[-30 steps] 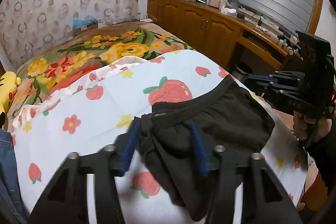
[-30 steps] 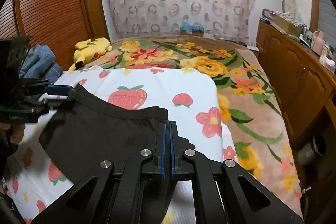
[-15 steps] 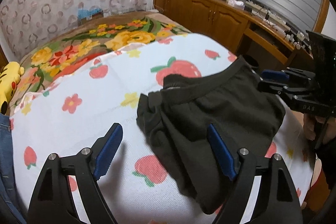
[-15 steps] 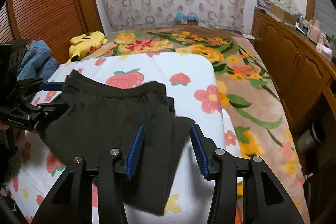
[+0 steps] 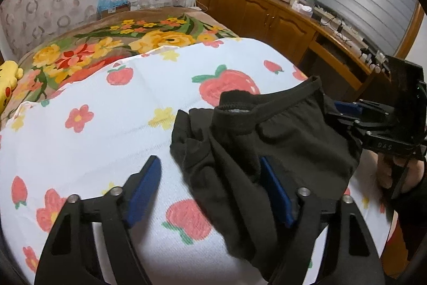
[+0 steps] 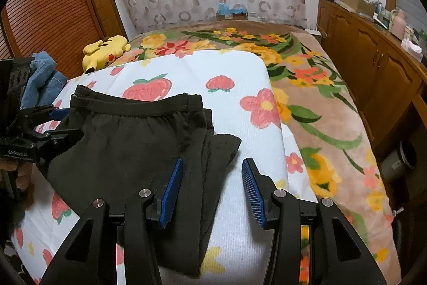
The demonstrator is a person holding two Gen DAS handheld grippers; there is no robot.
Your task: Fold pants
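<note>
Black pants [image 5: 267, 140] lie folded and a bit rumpled on the white strawberry-print sheet [image 5: 112, 119]; in the right wrist view the pants [image 6: 128, 143] show the waistband at the far side. My left gripper [image 5: 210, 194] is open just above the pants' near edge and holds nothing. My right gripper [image 6: 210, 188] is open over the pants' right edge, also empty. Each gripper shows in the other's view: the right gripper [image 5: 355, 111] and the left gripper [image 6: 53, 122].
A floral blanket [image 6: 307, 76] covers the bed beyond the sheet. A yellow plush toy [image 6: 105, 51] and blue jeans [image 6: 40, 79] lie at the bed's left side. A wooden cabinet [image 6: 373, 63] with clutter runs along the right. A small bin [image 6: 397, 163] stands on the floor.
Both grippers opened and let go of the pants. The pants dropped onto the sheet. Both grippers drew back a little.
</note>
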